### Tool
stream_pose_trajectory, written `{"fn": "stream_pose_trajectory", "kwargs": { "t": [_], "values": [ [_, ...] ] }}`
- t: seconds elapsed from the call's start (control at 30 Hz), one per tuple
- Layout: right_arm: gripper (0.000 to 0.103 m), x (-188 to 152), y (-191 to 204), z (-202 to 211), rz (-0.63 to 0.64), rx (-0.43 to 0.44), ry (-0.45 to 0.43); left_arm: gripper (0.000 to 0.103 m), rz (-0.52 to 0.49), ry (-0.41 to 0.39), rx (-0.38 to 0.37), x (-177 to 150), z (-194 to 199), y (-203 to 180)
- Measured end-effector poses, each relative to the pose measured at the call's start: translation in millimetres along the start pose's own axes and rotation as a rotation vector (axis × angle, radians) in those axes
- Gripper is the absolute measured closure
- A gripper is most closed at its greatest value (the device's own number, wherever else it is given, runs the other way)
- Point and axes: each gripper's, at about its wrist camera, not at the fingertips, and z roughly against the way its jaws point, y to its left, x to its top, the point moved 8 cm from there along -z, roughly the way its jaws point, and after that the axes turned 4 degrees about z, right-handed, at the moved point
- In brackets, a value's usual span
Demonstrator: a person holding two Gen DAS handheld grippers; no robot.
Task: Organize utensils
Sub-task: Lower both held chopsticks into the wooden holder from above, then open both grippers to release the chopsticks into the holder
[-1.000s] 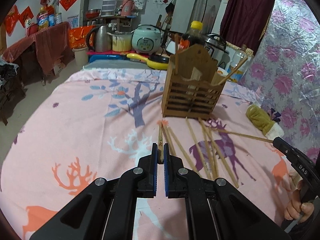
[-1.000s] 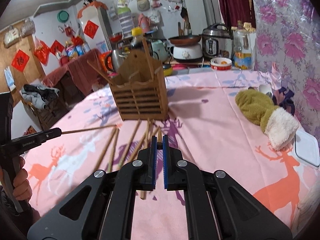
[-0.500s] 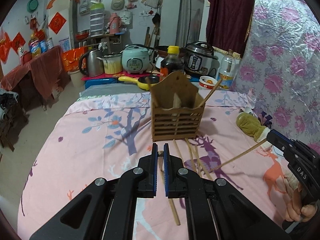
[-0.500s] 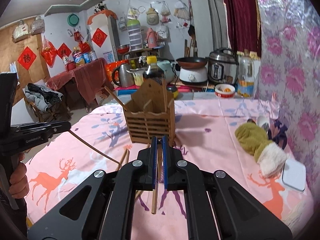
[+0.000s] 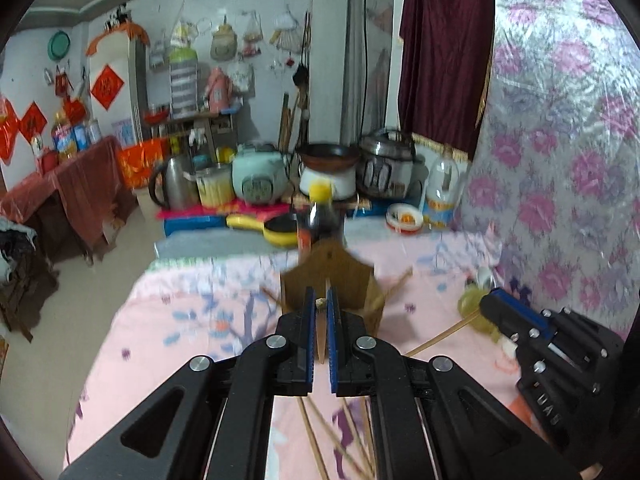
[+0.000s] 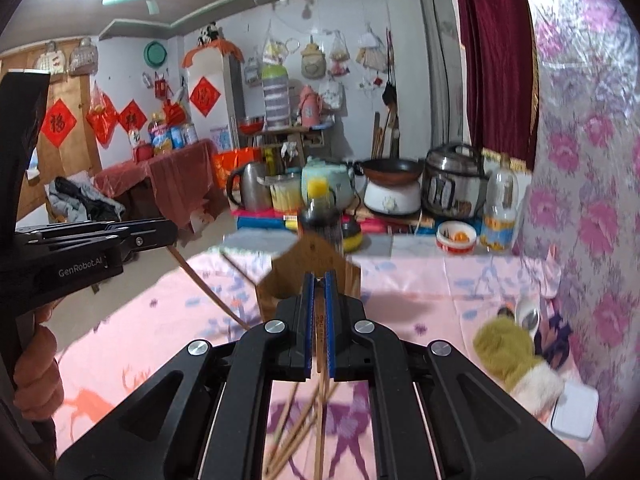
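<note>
My left gripper (image 5: 320,308) and right gripper (image 6: 319,280) each pinch one chopstick (image 6: 320,332), raised clear for dropping into the wooden holder (image 5: 332,276).

left gripper (image 5: 320,320) jaws clamp chopstick (image 5: 320,334) | wooden holder (image 5: 332,280) beyond

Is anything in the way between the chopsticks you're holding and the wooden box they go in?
Nothing visible is. The left gripper and the right gripper are each shut on a chopstick, and the wooden holder sits just ahead on the pink tablecloth, open at the top.
</note>
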Motion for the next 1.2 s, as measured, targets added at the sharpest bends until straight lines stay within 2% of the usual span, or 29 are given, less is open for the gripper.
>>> {"fn": "stream_pose_trajectory", "kwargs": {
  "t": [0.13, 0.27, 0.37, 0.5, 0.53, 0.6, 0.63, 0.67, 0.7, 0.77, 0.87, 0.93, 1.03, 1.07, 1.13, 1.2],
  "values": [
    [0.097, 30, 2, -16, 0.008, -0.015, -0.035, 0.097, 0.015, -0.035, 0.014, 34, -10, 0],
    [0.097, 48, 3, -37, 0.006, -0.036, -0.055, 0.097, 0.036, -0.051, 0.026, 52, -31, 7],
    [0.097, 52, 4, -53, 0.026, -0.060, -0.065, 0.097, 0.052, -0.038, 0.015, 51, -58, 10],
    [0.095, 39, 4, -87, 0.029, -0.069, -0.033, 0.096, 0.075, 0.032, -0.018, 28, -100, 17],
    [0.093, 33, 3, -94, 0.030, -0.077, -0.028, 0.093, 0.083, 0.062, -0.018, 17, -111, 20],
    [0.089, 22, -1, -107, 0.041, -0.112, -0.002, 0.072, 0.083, 0.092, 0.005, 1, -121, 25],
    [0.089, 18, -5, -106, 0.031, -0.121, -0.001, 0.054, 0.080, 0.086, 0.029, -5, -120, 29],
    [0.087, 18, -8, -101, 0.015, -0.113, -0.013, 0.043, 0.076, 0.067, 0.044, -8, -116, 32],
    [0.085, 19, -10, -91, -0.002, -0.101, -0.034, 0.039, 0.070, 0.047, 0.054, -9, -109, 34],
    [0.064, 23, -14, -71, -0.013, -0.102, -0.078, 0.027, 0.077, 0.023, 0.061, -10, -97, 38],
    [0.042, 21, -17, -39, -0.020, -0.124, -0.143, 0.016, 0.112, -0.006, 0.067, -16, -76, 46],
    [0.030, 13, -19, -23, -0.034, -0.133, -0.162, 0.010, 0.133, -0.020, 0.082, -25, -62, 52],
    [0.011, -11, -25, 0, -0.064, -0.144, -0.186, 0.007, 0.161, -0.012, 0.091, -47, -48, 57],
    [0.006, -19, -26, 5, -0.071, -0.138, -0.186, 0.006, 0.165, 0.000, 0.096, -55, -46, 59],
    [0.006, -39, -25, 12, -0.079, -0.106, -0.172, 0.006, 0.169, 0.018, 0.115, -75, -44, 63],
    [0.006, -62, -20, 17, -0.075, -0.023, -0.163, 0.006, 0.170, 0.030, 0.129, -91, -44, 66]
  ]
}}
